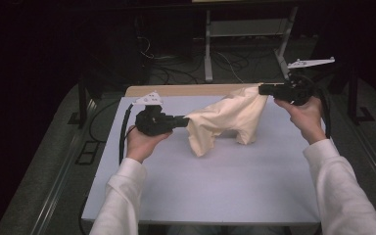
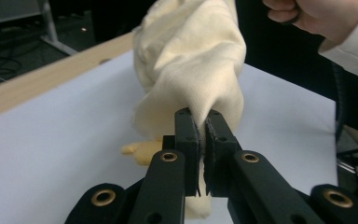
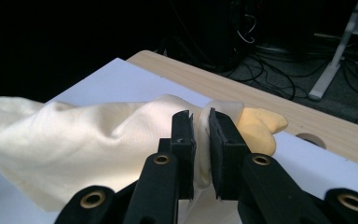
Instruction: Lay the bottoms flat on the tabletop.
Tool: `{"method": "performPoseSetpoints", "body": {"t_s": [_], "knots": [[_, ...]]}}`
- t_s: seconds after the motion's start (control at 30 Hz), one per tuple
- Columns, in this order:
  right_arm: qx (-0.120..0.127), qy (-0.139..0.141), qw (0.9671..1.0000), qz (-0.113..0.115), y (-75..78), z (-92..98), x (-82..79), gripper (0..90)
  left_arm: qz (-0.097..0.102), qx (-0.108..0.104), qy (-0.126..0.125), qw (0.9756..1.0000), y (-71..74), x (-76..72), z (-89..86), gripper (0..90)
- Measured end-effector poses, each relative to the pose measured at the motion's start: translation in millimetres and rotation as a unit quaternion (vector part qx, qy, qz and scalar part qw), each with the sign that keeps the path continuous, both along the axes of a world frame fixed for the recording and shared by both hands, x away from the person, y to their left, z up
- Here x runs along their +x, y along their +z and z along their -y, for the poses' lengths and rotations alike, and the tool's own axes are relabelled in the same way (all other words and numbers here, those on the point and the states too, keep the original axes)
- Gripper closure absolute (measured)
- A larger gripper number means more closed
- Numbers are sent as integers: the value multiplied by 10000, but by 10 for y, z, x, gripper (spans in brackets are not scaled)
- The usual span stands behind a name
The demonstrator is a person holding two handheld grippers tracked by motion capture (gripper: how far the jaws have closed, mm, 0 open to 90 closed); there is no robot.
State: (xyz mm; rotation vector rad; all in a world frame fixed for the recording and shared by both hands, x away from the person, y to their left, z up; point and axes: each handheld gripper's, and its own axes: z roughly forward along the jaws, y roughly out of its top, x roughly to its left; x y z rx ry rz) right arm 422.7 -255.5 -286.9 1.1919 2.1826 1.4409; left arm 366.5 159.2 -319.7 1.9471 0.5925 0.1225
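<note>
A cream-yellow cloth hangs stretched between both grippers above the white table sheet, its lower folds touching the sheet. My left gripper is shut on the cloth's left corner; in the left gripper view the cloth rises from between the closed jaws of that gripper. Higher up at the back right, my right gripper is shut on the cloth's other corner. The right gripper view has the cloth pinched in its gripper and spreading away to the left.
A wooden table edge runs along the back of the sheet. Beyond it are a metal stand and cables on the dark floor. A black frame rail stands at the right.
</note>
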Motion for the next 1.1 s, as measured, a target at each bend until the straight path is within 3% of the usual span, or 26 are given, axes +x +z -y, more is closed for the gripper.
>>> {"method": "performPoseSetpoints", "body": {"t_s": [0.23,0.37,0.63,1.1], "knots": [[-120,134,9995,-261,-225,-71,-26,799,-242,167,-43,9996,-287,-48,17,845],[-48,131,9989,-453,-400,-62,-64,799,-323,180,23,9993,-387,-44,1,845],[33,366,9969,-691,-691,-36,-278,798,-391,223,382,9983,-469,-15,-161,845],[42,582,9926,-1062,-1017,-51,-502,797,-578,348,402,9969,-621,-47,-174,844]]}}
